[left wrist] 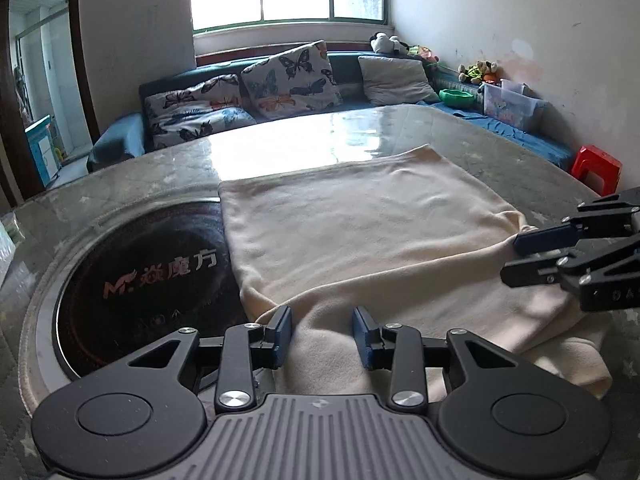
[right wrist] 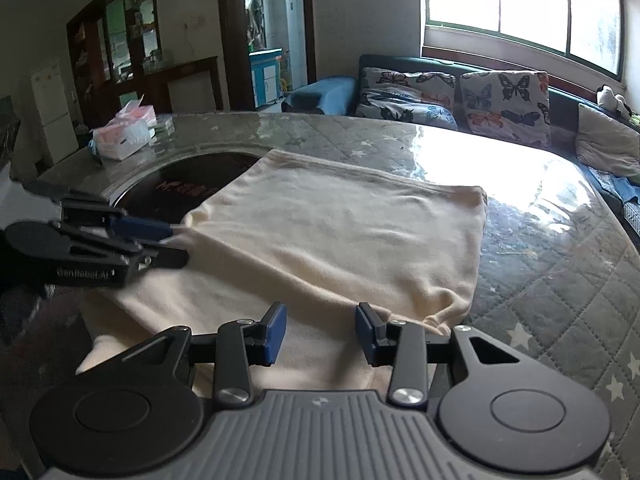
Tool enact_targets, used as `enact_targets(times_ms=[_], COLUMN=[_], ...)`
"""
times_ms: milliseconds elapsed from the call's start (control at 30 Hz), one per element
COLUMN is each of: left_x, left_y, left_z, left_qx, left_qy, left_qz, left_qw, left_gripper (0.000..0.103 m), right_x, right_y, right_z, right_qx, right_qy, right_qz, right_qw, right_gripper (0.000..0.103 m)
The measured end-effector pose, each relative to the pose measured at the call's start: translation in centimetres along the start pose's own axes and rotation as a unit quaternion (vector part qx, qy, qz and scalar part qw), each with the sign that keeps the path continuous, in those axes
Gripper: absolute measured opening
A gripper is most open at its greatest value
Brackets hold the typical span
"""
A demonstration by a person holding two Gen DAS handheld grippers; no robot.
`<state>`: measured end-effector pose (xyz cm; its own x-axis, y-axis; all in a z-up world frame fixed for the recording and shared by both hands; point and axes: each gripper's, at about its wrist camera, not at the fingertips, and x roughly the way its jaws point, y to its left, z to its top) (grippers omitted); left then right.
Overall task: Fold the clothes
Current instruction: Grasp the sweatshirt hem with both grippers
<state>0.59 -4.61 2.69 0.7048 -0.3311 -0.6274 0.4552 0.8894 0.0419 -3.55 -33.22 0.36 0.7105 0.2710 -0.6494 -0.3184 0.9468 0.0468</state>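
Cream garment (left wrist: 360,236) lies folded flat on the glass-topped worktop (left wrist: 120,184), its left edge overlapping the round dark cooktop inset (left wrist: 148,280) with red lettering; a lower layer of the same cloth sticks out at the near side, under both tools; left tool (left wrist: 322,336) sits at the near-left corner of the fold, blue pads spread apart, cloth lying between them but not pinched; right tool (right wrist: 322,332) sits at the near-right corner, pads likewise spread, cloth beneath and between, nothing gripped; in the left wrist view the right tool (left wrist: 520,256) enters from the right edge, tips at the garment's right corner; in the right wrist view the left tool (right wrist: 172,240) enters from the left, tips at the left corner, slightly blurred; tissue pack (right wrist: 124,136) on the far-left of the worktop; sofa (left wrist: 348,68) with butterfly cushions (left wrist: 292,76) behind, under the window; red stool (left wrist: 596,168) at right.
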Motion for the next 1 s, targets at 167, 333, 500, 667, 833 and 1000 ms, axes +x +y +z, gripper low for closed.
enact_targets(times_ms=[167,333,500,667,833,1000], left_x=[-1.3,-1.1,-3.0,-5.1,-7.4,-7.4], left_y=[-0.9,-1.7,-1.9,-2.1,-2.8,-4.6], left_z=[-0.4,-1.6,-2.2,-3.6,-5.5,-6.5], left_qx=[0.025,0.048,0.065,0.107,0.161,0.206], left_qy=[-0.012,0.004,-0.009,-0.012,-0.017,-0.035], left_qz=[-0.008,-0.008,-0.01,-0.007,-0.016,-0.029], left_qw=[0.9996,0.9988,0.9978,0.9941,0.9867,0.9775], left_gripper=[0.04,0.044,0.049,0.049,0.053,0.053], right_x=[-1.4,-1.9,-2.9,-2.7,-3.9,-5.3], right_y=[0.4,0.6,0.8,0.9,1.1,1.3], right_z=[-0.6,-1.8,-2.1,-2.5,-2.5,-2.9], right_qx=[-0.014,-0.019,-0.025,-0.028,-0.04,-0.058], right_qy=[-0.002,0.014,0.005,0.015,0.009,0.011], right_qz=[0.002,0.002,-0.003,-0.002,-0.001,-0.003], right_qw=[1.0,1.0,1.0,0.999,0.999,0.998], right_gripper=[0.038,0.038,0.038,0.039,0.04,0.046])
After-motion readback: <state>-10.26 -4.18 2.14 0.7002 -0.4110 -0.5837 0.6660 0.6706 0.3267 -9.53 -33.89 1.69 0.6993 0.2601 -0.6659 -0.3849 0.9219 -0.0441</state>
